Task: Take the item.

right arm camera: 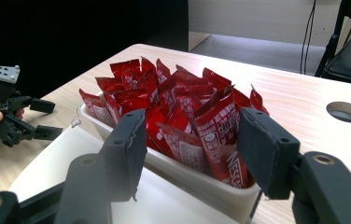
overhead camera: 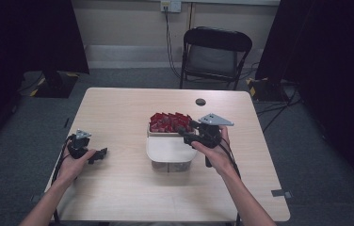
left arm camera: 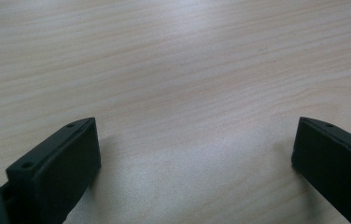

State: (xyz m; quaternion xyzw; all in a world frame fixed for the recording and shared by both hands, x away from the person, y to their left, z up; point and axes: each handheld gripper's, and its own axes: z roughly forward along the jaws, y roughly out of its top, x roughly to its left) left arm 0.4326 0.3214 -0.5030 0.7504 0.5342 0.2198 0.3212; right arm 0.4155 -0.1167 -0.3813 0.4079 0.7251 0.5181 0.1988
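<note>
You work over a pale wood-grain tabletop (overhead camera: 118,188) with rounded corners and a round cable hole (overhead camera: 200,101) near its far edge. Grey carpet surrounds it, a black folding chair (overhead camera: 215,49) stands beyond the far side against a light wall, and dark curtains hang on both sides of the room.

Near the middle of the tabletop sits a white tray (overhead camera: 154,133) packed with upright red sachets (overhead camera: 168,122), and just in front of it, on your side, a white lid (overhead camera: 165,149) rests on a clear container. Your right gripper (overhead camera: 185,132) hovers at the tray's right front corner; in the right gripper view its jaws stand wide apart, one on each side of the nearest red sachets (right arm camera: 197,126) without touching them, above the tray's rim (right arm camera: 201,179).

Your left gripper (overhead camera: 100,154) lies low near the left edge of the tabletop, well apart from the tray, pointing right. In the left gripper view its jaws are spread wide over bare wood (left arm camera: 178,70) with nothing between them.

Open surface lies left of the tray, along the near edge, and across the far strip.
</note>
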